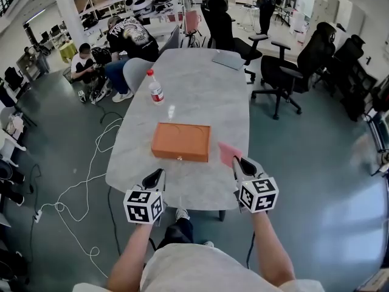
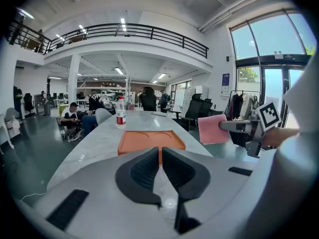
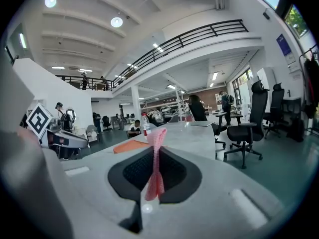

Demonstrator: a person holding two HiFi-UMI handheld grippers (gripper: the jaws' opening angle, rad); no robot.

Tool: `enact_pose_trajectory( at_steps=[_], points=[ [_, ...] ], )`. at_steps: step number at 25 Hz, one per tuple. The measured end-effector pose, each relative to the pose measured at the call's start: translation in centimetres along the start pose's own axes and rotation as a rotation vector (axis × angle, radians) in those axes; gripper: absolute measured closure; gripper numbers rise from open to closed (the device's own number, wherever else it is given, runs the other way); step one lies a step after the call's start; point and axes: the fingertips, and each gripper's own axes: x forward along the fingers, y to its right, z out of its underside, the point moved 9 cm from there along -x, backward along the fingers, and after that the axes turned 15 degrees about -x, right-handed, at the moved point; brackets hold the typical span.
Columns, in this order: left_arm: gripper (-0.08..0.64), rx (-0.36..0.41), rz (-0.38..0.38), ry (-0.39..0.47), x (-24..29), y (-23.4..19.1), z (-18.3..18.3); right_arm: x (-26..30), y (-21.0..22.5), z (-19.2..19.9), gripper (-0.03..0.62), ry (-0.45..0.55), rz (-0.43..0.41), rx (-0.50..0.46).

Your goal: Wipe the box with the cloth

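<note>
Your right gripper (image 1: 240, 163) pinches the pink cloth (image 3: 157, 133), just right of the orange box (image 1: 181, 142) on the tabletop (image 1: 200, 84). Your left gripper (image 2: 160, 153) is squeezed closed on nothing. The water bottle (image 1: 156, 89) has a red label, too small to read.

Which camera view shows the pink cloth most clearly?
The left gripper view: the cloth shows its flat face. The head view shows only a small, foreshortened patch beyond the right gripper. The right gripper view sees it edge-on, pinched between the jaws.
</note>
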Motion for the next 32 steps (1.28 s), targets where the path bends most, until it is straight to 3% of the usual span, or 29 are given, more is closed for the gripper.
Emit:
enact_pose_trajectory(
  at_steps=[24, 32],
  points=[
    [0.534, -0.003, 0.073, -0.105, 11.8, -6.3, -4.2, 15.4, 4.5, 3.5, 0.577, -0.147, 0.058, 0.010],
    [0.534, 0.012, 0.095, -0.135, 13.1, -6.9, -4.3, 16.9, 4.0, 4.7, 0.577, -0.140, 0.002, 0.066]
  ],
)
